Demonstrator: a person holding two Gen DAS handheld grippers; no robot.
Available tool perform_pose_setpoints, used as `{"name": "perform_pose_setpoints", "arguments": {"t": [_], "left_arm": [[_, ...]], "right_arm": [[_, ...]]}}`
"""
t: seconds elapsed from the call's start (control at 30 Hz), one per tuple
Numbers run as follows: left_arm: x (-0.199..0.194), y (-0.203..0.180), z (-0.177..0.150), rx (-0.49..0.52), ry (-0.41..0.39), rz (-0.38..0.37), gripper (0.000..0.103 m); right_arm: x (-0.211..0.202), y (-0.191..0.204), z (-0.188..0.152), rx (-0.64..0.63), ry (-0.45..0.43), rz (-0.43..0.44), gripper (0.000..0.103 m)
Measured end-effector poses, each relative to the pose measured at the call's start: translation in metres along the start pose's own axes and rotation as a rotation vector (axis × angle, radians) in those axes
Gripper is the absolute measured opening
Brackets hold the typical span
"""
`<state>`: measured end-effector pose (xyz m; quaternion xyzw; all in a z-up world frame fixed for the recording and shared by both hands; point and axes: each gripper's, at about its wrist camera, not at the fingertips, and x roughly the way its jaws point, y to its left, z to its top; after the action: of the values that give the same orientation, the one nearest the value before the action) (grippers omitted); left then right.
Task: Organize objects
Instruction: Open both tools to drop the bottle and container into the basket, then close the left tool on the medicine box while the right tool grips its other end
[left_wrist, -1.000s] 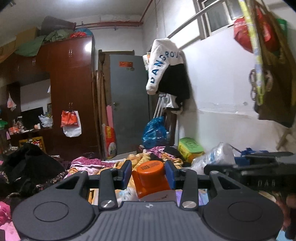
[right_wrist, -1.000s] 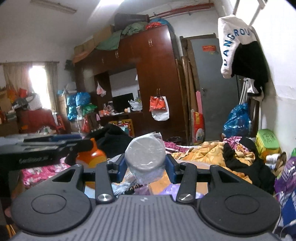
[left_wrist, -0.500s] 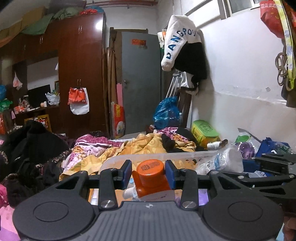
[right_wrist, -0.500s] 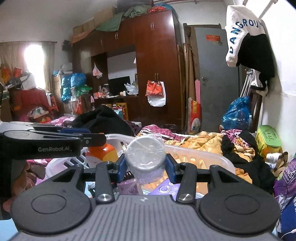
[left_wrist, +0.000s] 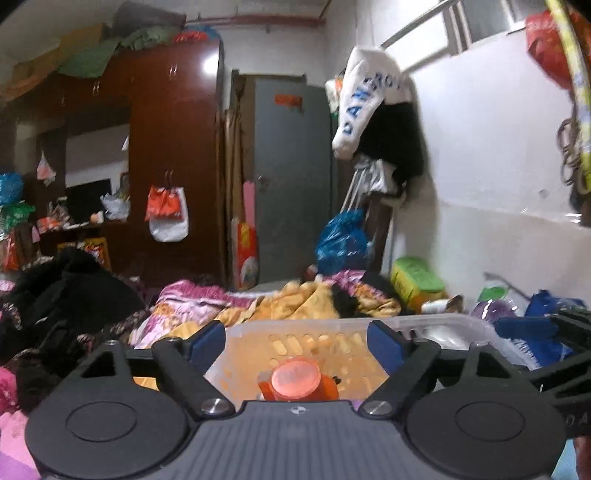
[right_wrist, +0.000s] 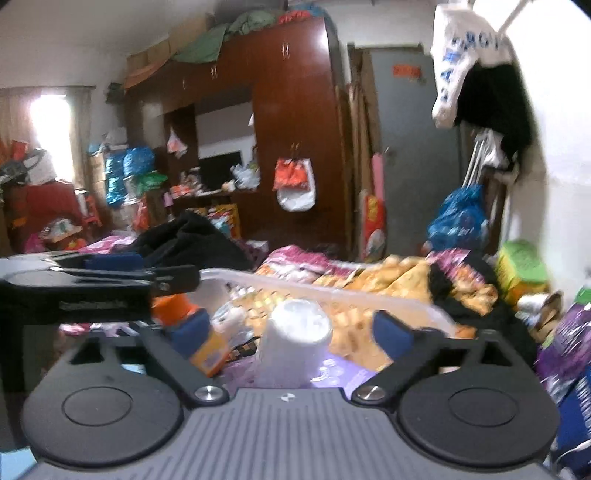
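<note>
Left tongs (left_wrist: 295, 341) just opened wide, orange bottle (left_wrist: 297, 380) free; right tongs (right_wrist: 291, 332) likewise, white bottle (right_wrist: 295, 343) free, over basket (left_wrist: 436, 323).

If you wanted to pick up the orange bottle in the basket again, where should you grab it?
Probably just below the round cap of the orange bottle, coming from above and behind as the left gripper now sits. The bottle stands with its cap up in the white basket, so the sides are free. The jaws have just been opening and stand wide on either side, not touching it.
</note>
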<state>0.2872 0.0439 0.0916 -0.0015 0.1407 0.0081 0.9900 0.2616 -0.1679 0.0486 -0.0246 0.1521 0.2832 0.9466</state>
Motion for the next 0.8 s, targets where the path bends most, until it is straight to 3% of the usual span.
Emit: {"name": "perform_pose_setpoints", "arguments": {"t": [0.2,0.3,0.4,0.5,0.63,0.8], "left_arm": [[-0.076,-0.001,-0.035,0.035,-0.088,-0.069,0.088],[-0.105,-0.002,-0.069,0.038,-0.077,-0.089,0.093],[-0.123,-0.005,-0.106,0.009,-0.039,-0.141,0.093],[-0.119,-0.015,-0.125,0.015,0.013,-0.199,0.093],[-0.091,-0.034,-0.131,0.082,0.133,-0.191,0.093],[-0.072,-0.032,-0.140,0.026,0.221,-0.242,0.088]], "right_arm": [[-0.071,-0.020,-0.026,0.068,-0.112,0.065,0.103],[-0.101,-0.032,-0.060,0.132,-0.107,0.098,0.103],[-0.113,-0.031,-0.098,0.149,-0.044,0.086,0.103],[-0.104,-0.022,-0.119,0.123,0.035,0.134,0.103],[-0.079,-0.015,-0.114,0.135,0.114,0.159,0.102],[-0.071,-0.015,-0.122,0.127,0.164,0.192,0.088]]}}
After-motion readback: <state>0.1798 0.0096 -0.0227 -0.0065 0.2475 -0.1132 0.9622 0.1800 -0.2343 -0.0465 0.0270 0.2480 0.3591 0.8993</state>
